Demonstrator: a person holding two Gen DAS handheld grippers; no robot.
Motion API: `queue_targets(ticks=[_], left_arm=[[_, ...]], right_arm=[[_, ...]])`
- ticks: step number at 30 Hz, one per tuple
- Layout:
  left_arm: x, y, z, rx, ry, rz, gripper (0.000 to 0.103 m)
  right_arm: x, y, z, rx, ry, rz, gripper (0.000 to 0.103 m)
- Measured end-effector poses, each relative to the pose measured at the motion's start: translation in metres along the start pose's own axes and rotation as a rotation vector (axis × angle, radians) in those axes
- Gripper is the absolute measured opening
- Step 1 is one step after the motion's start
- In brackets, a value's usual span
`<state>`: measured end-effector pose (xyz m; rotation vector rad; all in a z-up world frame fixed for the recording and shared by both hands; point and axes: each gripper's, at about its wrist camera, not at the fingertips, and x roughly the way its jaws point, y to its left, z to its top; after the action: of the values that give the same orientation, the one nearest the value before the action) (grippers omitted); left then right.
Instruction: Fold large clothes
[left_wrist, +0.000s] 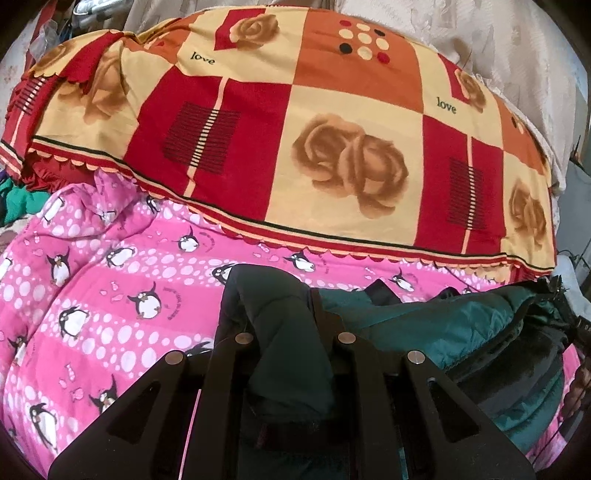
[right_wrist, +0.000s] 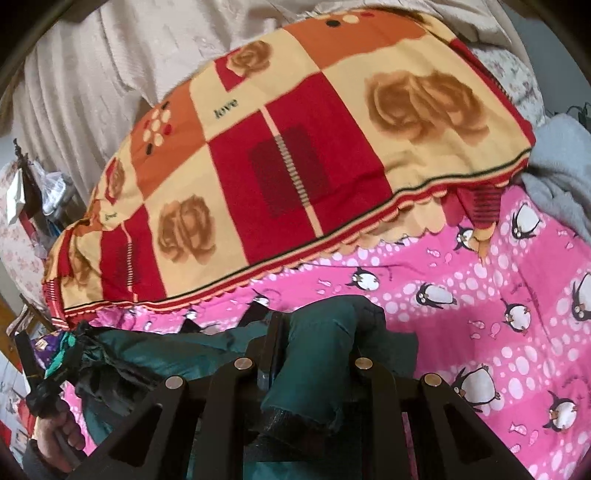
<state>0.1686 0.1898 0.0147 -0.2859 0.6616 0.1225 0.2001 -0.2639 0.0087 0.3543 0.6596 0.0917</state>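
The green jacket (left_wrist: 424, 321) is held above the pink penguin quilt (left_wrist: 110, 295) at 6 o'clock, pinched by the left gripper (left_wrist: 291, 332) and the right gripper (right_wrist: 314, 354). Slippage is judged possible: bunched, slick fabric is clamped, and a skewed fold could result.

Each camera sits on its own gripper and looks forward and down over a bed, very near. The left one sees the pink penguin blanket (left_wrist: 110, 277) at its left, the right one at its right. Both see the far rose quilt (left_wrist: 295, 129).
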Motion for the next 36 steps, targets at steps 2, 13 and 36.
queue_targets(ticks=[2,13,36], left_arm=[[0.009,-0.001,0.000,-0.006,0.008,0.007,0.012],[0.043,0.001,-0.005,-0.021,0.042,0.012,0.014],[0.064,0.007,-0.008,-0.075,0.101,-0.043,0.020]], right_arm=[[0.011,-0.004,0.000,0.008,0.010,-0.014,0.018],[0.056,-0.017,-0.007,0.017,0.055,-0.051,0.018],[0.052,-0.044,-0.002,0.270,0.087,0.098,0.037]])
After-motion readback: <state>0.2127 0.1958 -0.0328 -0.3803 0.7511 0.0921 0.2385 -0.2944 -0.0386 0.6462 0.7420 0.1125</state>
